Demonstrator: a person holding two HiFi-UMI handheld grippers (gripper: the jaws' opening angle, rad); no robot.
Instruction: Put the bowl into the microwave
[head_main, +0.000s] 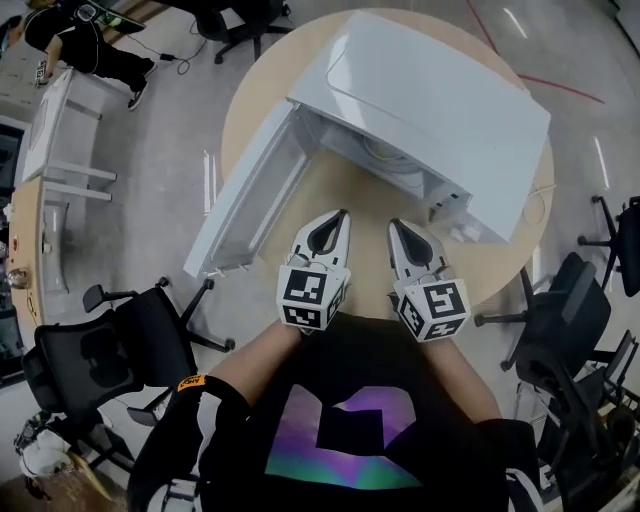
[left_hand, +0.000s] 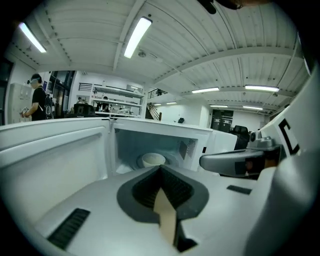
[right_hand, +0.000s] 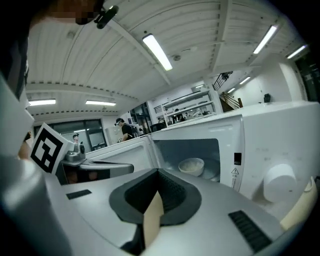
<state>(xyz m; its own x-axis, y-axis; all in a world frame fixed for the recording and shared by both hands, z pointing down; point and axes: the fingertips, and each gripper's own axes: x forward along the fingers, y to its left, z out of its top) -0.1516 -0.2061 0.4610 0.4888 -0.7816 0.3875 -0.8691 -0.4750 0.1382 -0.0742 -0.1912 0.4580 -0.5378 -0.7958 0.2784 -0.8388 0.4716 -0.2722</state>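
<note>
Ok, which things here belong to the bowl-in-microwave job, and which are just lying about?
Job in hand:
bowl, already inside the microwave
microwave, its door open
left tongs and right tongs, both shut and empty

Just around:
round table, only carrying the microwave
office chairs
side desk
person in the background

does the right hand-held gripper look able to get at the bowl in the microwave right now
Probably yes. The door of the microwave is swung open, the bowl sits in plain view inside, and nothing stands between it and the right hand-held gripper, whose jaws are shut.
</note>
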